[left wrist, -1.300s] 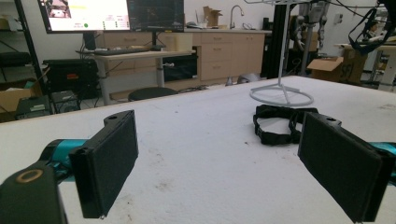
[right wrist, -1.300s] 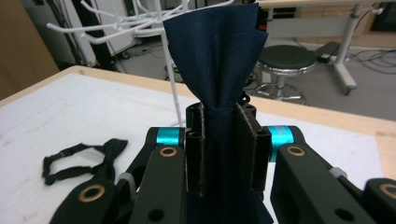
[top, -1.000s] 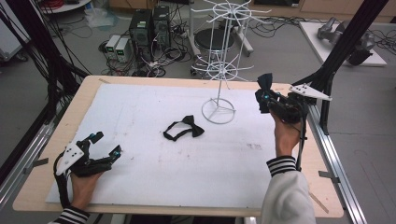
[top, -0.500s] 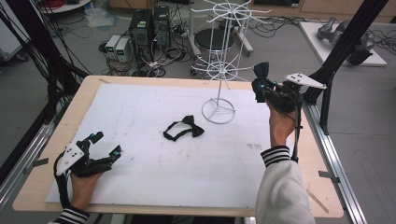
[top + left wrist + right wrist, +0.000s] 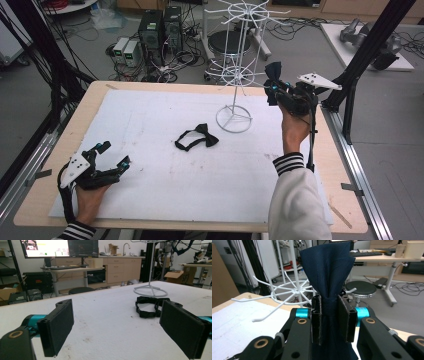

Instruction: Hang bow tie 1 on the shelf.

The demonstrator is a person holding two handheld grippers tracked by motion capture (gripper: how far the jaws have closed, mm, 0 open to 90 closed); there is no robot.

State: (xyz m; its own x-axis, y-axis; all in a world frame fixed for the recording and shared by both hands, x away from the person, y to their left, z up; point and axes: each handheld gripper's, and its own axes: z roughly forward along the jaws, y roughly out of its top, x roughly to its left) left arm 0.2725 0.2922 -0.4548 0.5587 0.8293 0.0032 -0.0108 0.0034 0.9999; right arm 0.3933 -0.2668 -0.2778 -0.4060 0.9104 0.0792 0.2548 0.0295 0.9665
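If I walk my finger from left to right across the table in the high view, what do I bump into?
Left claw → black bow tie → white wire rack → right claw, pinching a dark blue bow tie.

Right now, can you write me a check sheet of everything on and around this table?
Surface: white mat over a wooden table, faint smudges.
Job's things: black bow tie lying flat on the mat; navy bow tie held up near the white wire rack.
Clutter: nothing seen.
Grippers: left gripper open, resting low on the mat; right gripper shut on the navy bow tie's knot.
Cables: black cable trailing down from the right gripper.
Surroundings: computer boxes, stool, floor wiring.
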